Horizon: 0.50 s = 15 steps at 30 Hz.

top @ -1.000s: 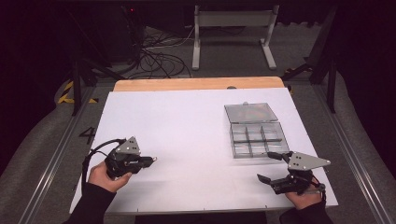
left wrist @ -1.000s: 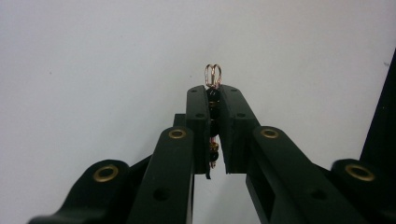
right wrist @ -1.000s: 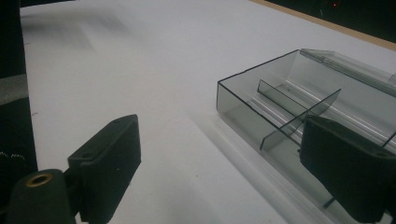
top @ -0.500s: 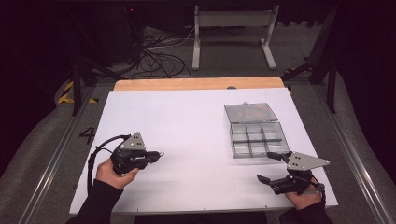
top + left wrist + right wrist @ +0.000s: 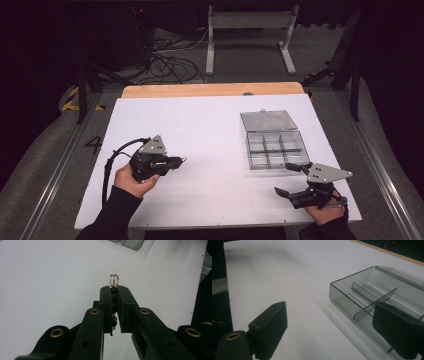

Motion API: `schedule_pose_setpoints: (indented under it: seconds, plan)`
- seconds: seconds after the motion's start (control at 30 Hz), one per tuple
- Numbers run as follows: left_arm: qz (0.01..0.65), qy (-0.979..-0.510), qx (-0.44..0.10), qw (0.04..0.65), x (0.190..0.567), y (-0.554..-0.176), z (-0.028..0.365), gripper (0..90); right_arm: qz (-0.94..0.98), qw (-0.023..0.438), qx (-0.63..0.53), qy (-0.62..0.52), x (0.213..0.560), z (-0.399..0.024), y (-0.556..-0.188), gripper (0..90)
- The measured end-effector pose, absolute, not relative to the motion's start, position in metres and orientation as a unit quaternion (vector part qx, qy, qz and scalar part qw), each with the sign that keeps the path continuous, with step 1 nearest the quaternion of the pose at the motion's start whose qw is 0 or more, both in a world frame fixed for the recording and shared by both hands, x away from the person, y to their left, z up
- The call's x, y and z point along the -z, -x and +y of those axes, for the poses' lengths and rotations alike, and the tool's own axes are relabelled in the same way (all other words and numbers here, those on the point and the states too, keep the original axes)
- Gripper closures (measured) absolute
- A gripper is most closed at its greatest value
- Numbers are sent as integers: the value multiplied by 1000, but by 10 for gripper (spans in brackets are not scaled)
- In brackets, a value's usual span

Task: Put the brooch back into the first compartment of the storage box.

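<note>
Your left gripper (image 5: 176, 161) had its matte black jaws clamped on a small beaded piece (image 5: 114, 293): glossy dark round beads strung in a line between the pads, with a thin coppery wire bent into a double loop poking out past the jaw tips. You held it over the table (image 5: 200, 130) in its near-left part, closer to the left edge than to the middle, and whether it cleared the surface or brushed it was hard to tell. The table top was a smooth, flat white sheet, with a strip of pale wood showing along the far edge. Your right gripper (image 5: 290, 180) sat near the near-right corner with its jaws spread wide and nothing between them. Just beyond it, toward the right edge, lay a clear smoky plastic organizer box (image 5: 275, 150), rectangular, with thin straight dividers cutting it into small square compartments and its hinged lid (image 5: 268, 120) folded flat open on the far side. In the right gripper view the box's near wall (image 5: 347, 298) looked sharp-edged and shiny. A broad bare stretch of white table lay between your two grippers and ran to the far edge.
</note>
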<state>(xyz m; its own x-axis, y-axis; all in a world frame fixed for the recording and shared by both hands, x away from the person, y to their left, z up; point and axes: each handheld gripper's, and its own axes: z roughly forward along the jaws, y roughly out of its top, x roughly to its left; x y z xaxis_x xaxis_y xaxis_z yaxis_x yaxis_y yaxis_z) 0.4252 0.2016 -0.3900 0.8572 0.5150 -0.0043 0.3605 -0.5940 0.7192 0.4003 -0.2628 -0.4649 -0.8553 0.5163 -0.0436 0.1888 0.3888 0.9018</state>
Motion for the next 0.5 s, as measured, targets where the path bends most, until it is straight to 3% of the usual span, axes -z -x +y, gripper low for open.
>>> schedule_pose_setpoints:
  seconds: [0.5]
  plan:
    - [226, -885, -88, 397, 376, -437, 162, 833, 818, 160, -510, -215, 465, -263, -400, 129]
